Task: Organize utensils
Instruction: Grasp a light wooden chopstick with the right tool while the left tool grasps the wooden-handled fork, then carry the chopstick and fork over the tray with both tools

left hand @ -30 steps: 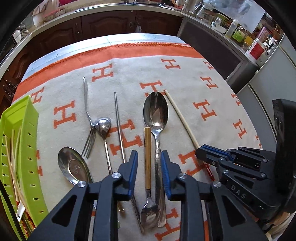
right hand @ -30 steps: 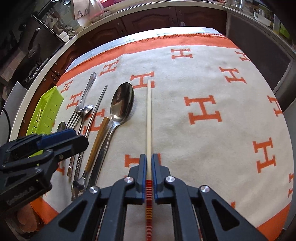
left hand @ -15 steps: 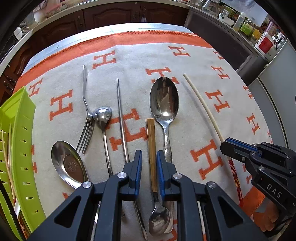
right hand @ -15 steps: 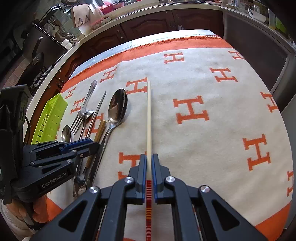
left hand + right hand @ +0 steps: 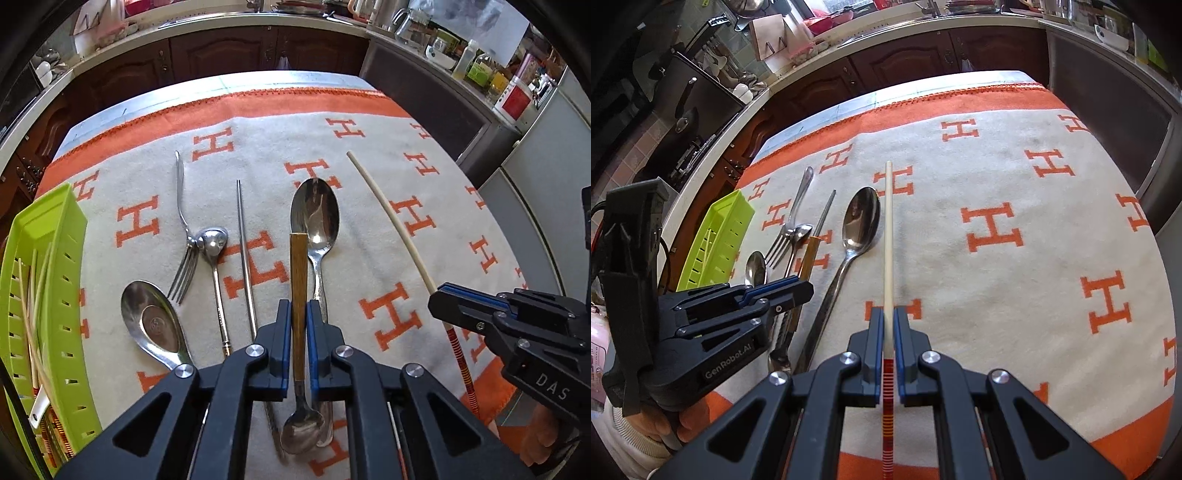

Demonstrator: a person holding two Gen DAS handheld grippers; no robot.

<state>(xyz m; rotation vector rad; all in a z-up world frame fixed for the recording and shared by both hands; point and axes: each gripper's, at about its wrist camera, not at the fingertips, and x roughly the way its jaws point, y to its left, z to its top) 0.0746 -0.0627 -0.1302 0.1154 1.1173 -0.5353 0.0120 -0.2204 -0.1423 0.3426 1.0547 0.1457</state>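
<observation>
Since both my tongs are loaded, I read this as two pickups ready to carry. My left gripper [image 5: 299, 343] is clamped on the wooden handle of a small spoon [image 5: 298, 280], held mid-shaft so the bowl hangs back toward me. My right gripper [image 5: 887, 347] pinches the cream chopstick [image 5: 888, 236] just ahead of its red-striped end, likely for balance. The other utensils lie in a row on the orange-lettered cloth [image 5: 1015, 192]. At the left edge sits the green slotted tray [image 5: 44, 266], already holding what look like matching chopsticks; I judge that is the chopstick's home.
</observation>
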